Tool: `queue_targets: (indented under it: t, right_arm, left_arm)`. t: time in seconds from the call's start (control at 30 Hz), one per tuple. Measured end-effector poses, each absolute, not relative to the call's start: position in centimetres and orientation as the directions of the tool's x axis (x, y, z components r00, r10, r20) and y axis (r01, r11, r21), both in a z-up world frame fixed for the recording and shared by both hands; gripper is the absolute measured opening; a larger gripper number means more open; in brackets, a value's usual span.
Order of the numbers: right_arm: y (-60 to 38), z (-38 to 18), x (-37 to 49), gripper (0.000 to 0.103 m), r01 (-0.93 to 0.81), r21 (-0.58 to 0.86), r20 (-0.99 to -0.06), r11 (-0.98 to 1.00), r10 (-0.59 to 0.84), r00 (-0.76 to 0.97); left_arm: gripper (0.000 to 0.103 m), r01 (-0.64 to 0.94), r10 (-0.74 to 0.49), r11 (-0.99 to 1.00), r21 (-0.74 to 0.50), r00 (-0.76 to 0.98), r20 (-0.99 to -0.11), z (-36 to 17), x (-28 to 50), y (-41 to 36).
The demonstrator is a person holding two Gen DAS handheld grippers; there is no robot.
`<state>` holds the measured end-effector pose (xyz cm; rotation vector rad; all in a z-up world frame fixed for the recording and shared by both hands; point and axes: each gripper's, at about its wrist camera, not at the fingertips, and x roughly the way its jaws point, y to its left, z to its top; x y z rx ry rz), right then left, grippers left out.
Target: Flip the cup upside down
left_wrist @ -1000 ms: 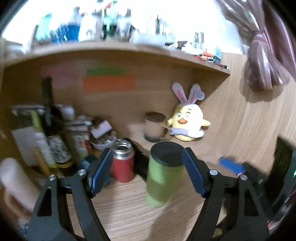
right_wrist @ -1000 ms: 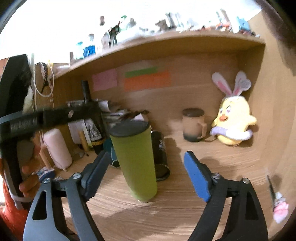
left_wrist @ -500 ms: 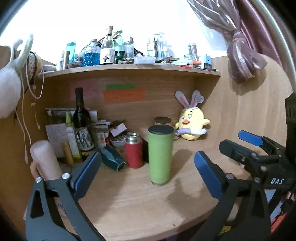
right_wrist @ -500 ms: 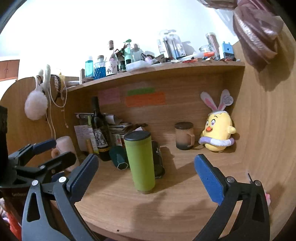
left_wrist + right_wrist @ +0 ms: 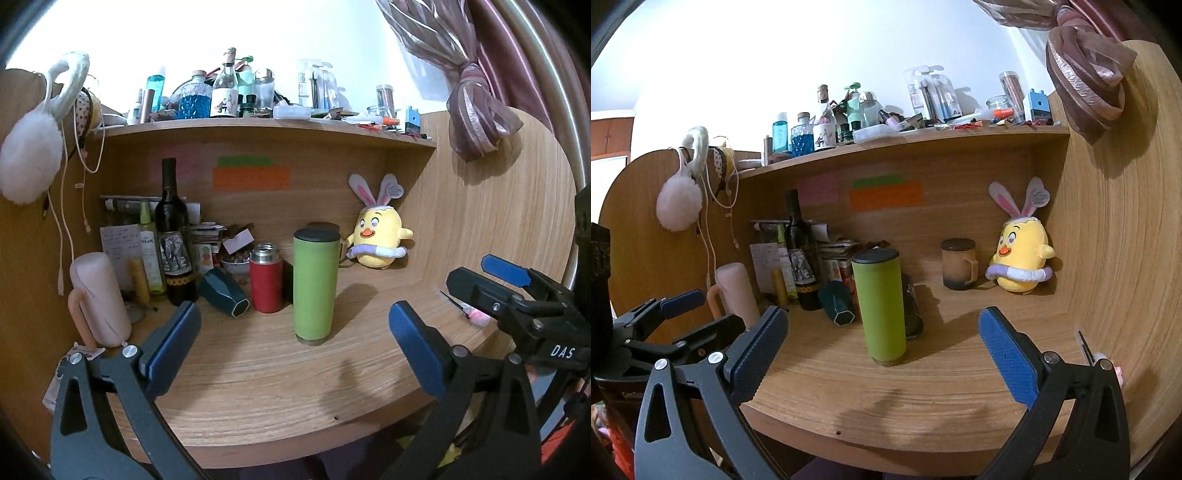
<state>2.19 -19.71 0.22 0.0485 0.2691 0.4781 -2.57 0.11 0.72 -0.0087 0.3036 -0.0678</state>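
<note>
Your left gripper (image 5: 295,343) has its fingers (image 5: 171,347) wide apart and holds nothing. Your right gripper (image 5: 882,354) is the same: the blue fingers (image 5: 1006,356) stand far from each other, with nothing between them. Both grippers hang in front of the near edge of the bench (image 5: 258,387), and neither one touches anything.

Straight ahead of both pairs of fingers stands the green cup (image 5: 314,284), a tall and narrow one with a dark cap on top and a thin brown ring at the foot. It stands upright on the bench, so its long axis is vertical and crosses the line of your fingers. In each wrist view the cup is near the middle of the gap, a little to the right of centre for the left gripper and a little to the left for the right one (image 5: 881,308). So it is between the two grippers, and I cannot tell which one is nearer.

Whether the cup is already upside down I cannot say for certain; the dark end is up and the brown ring is down.

Just behind the cup are a red flask (image 5: 266,282) and a dark teal cup lying on its side (image 5: 223,297), close to its left side. I judge that a grip at the middle of the cup from the front is the safe one, because the turn needs free room, and the room is toward you.
</note>
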Motion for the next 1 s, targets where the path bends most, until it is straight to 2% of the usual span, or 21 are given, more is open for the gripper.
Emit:
queue_targets:
  t: [1.0]
  right_arm:
    - [-20.02, 0.19, 2.85, 0.103, -0.446, 0.113, -0.246, 0.888, 0.46, 0.853]
  left_arm:
    - [0.103, 0.071, -0.071, 0.997, -0.01, 0.953, -0.295, 0.71, -2.34, -0.17]
